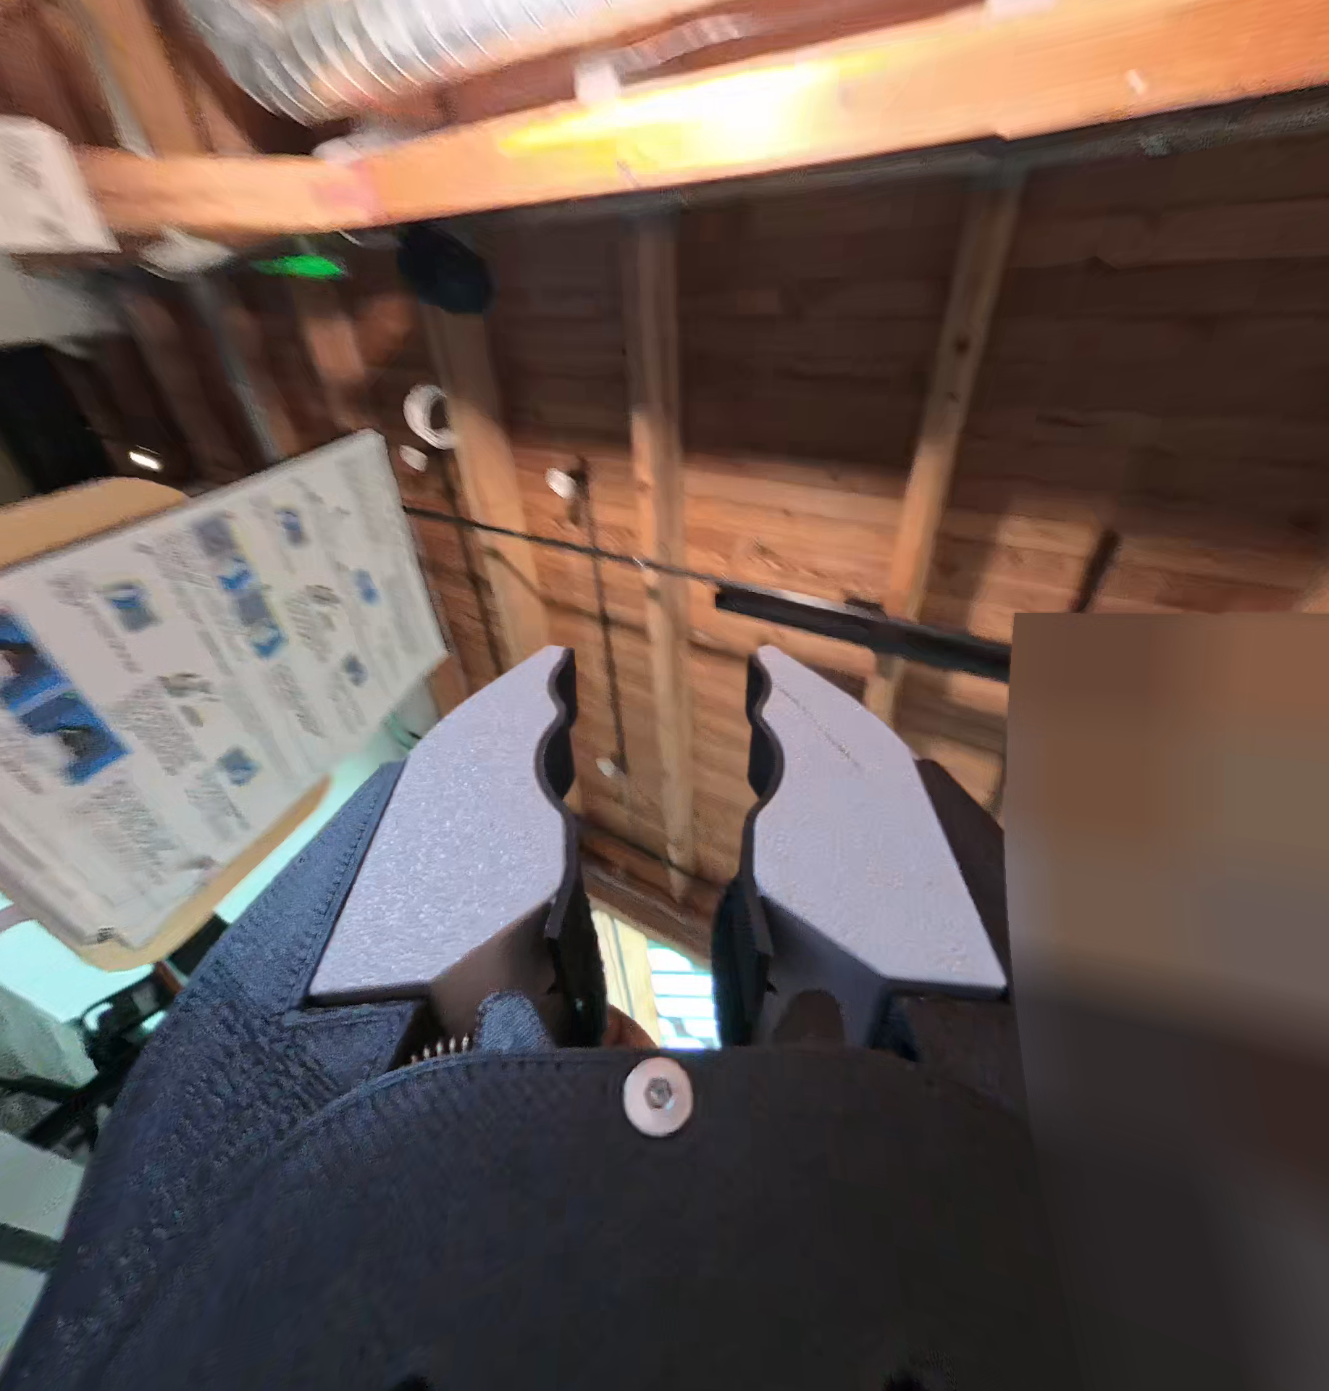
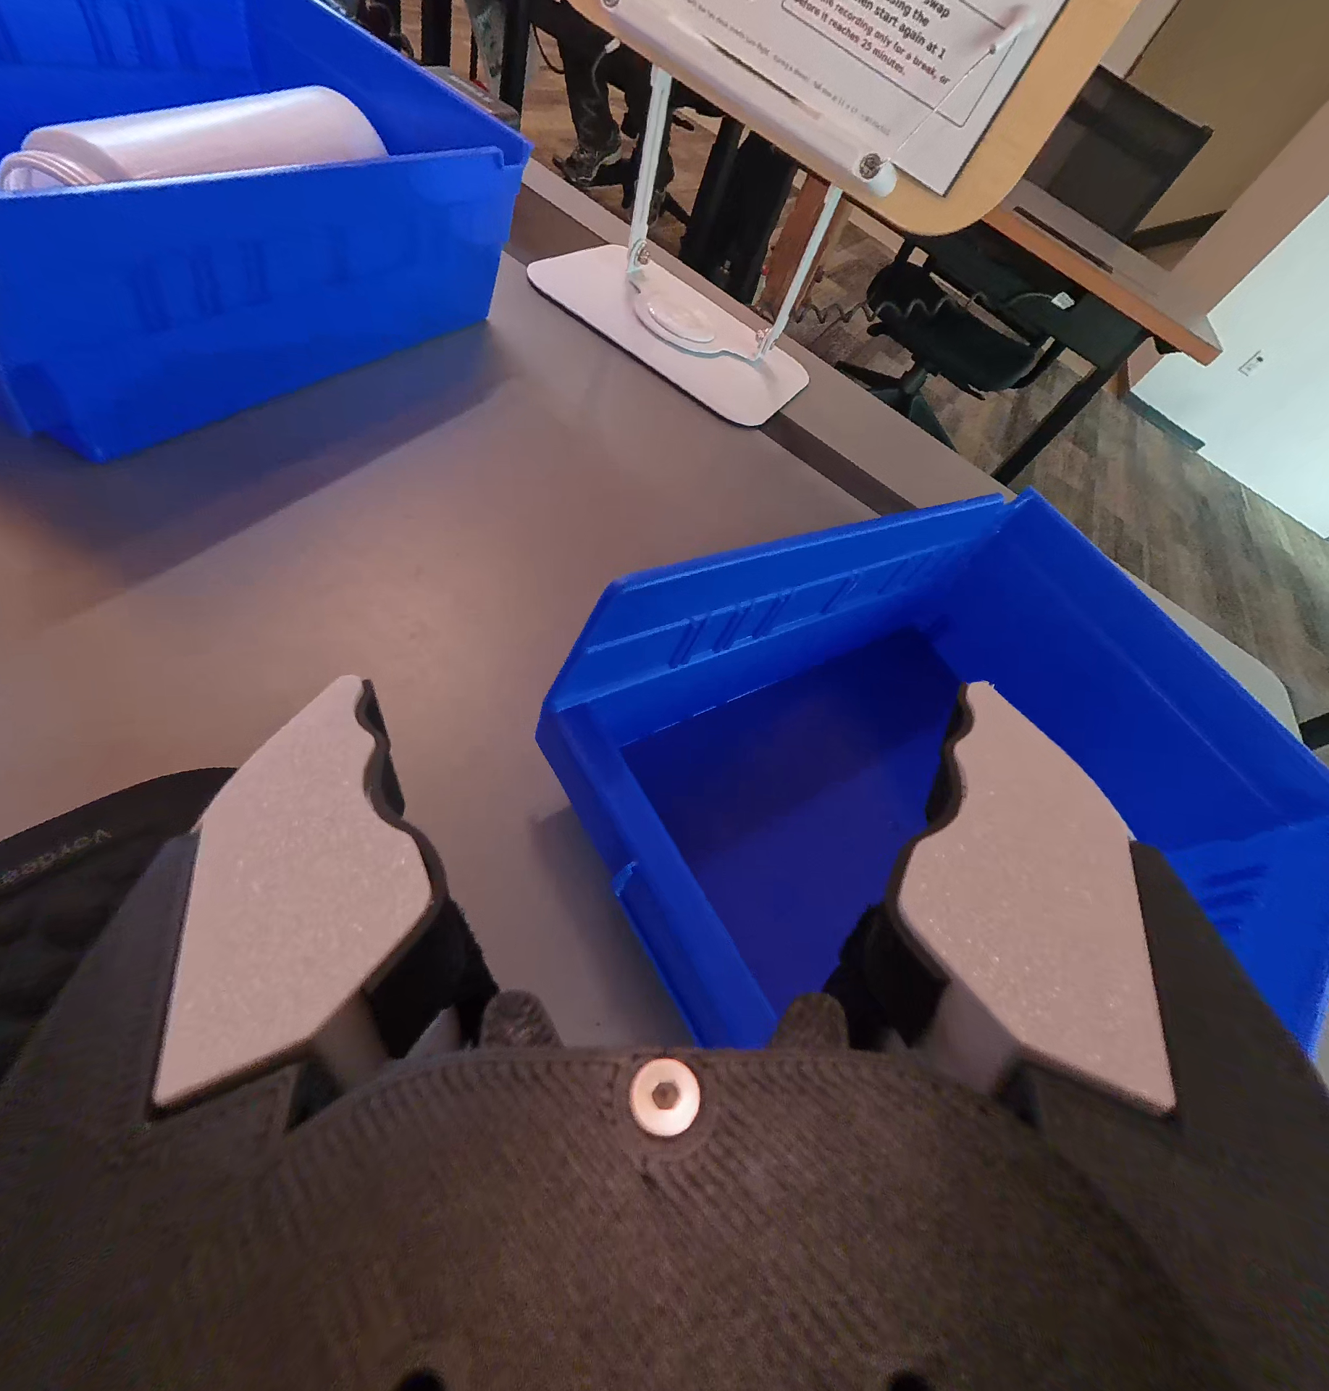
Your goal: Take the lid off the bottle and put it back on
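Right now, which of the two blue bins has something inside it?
The far blue bin at the upper left holds a pale bottle lying on its side. The near blue bin, just ahead of the right hand-held gripper, shows only its bare floor.

On the tabletop (image 2: 345, 564), one bin (image 2: 1060, 640) sits just ahead of the right hand-held gripper (image 2: 669, 753), partly between its fingers. Farther ahead to the left, a second bin (image 2: 255, 286) holds a bottle (image 2: 194, 139) lying on its side. A stand (image 2: 669, 331) sits behind, at the tabletop's far edge.
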Tool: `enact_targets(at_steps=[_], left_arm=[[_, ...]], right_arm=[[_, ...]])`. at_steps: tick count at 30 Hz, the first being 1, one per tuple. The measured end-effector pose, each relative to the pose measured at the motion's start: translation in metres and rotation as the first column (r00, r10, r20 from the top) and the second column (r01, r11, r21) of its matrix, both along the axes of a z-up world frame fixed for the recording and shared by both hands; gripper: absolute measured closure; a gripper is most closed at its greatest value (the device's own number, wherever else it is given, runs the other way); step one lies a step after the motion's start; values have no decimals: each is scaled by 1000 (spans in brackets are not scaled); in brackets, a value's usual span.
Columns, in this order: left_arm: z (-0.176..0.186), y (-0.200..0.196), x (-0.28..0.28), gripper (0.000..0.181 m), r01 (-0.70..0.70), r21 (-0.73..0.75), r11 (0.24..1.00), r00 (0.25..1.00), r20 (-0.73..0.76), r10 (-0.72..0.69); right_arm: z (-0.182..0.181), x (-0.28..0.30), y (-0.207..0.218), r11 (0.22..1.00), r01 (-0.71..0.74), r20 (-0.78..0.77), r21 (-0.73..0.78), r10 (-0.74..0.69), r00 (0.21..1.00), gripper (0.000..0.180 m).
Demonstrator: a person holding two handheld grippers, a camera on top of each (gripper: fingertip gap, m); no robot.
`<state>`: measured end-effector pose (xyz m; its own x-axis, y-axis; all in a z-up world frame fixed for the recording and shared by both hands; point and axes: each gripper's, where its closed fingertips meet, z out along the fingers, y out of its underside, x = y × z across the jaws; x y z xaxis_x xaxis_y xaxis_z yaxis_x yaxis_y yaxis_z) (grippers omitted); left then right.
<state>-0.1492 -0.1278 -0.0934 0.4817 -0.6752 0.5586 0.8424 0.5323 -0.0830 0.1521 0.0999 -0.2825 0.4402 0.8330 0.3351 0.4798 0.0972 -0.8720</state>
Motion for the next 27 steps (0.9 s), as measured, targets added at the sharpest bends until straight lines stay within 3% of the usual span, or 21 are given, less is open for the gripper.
enact_targets(at_steps=[2,4,7,9,11,12,15,17,18,20,21,22,24,26,27], left_arm=[[14,2,31,134,61,11,998,973,-224,-57],[10,17,71,131,33,-135,990,847,-522,-99],[-39,52,94,128,-337,-373,865,507,-846,-167],[-74,61,82,126,-656,-249,712,165,-968,-187],[-98,61,64,123,-820,-43,571,-149,-947,-284],[-115,58,58,122,-844,-13,536,-234,-891,-389],[-160,38,60,128,-827,-178,533,-282,-689,-667],[-190,6,86,126,-675,-428,602,-374,-505,-778],[-190,-3,101,123,-575,-503,645,-404,-511,-759],[-172,-13,130,116,-329,-598,731,-363,-634,-682],[-155,-14,140,108,-207,-599,774,-283,-720,-633],[-132,-13,145,104,-105,-561,821,-138,-810,-571],[-81,-11,133,104,33,-420,907,270,-870,-413],[-42,-17,90,109,54,-257,965,667,-709,-226],[-33,-22,61,113,15,-202,979,813,-568,-130]], right_arm=[[-1,-1,-2,1000,-9,10,2,9,1000,43],[0,-1,-2,1000,-9,14,2,9,1000,43],[2,-3,-6,1000,-24,12,4,24,1000,43],[3,-4,-8,999,-33,10,2,33,999,43],[3,-4,-10,999,-39,19,2,39,999,42],[3,-4,-11,999,-40,25,2,40,999,42],[2,-4,-13,999,-45,35,0,45,998,42],[2,-5,-16,998,-56,41,-6,57,998,42],[1,-6,-18,998,-67,43,-9,67,997,42],[1,-8,-22,996,-91,40,-21,92,995,42],[1,-10,-24,994,-104,31,-27,105,994,41],[2,-12,-26,993,-115,17,-32,115,993,41],[3,-14,-28,991,-125,-11,-40,125,992,42],[2,-15,-28,991,-125,-15,-46,124,992,42],[0,-15,-27,991,-122,-6,-47,122,992,42]])
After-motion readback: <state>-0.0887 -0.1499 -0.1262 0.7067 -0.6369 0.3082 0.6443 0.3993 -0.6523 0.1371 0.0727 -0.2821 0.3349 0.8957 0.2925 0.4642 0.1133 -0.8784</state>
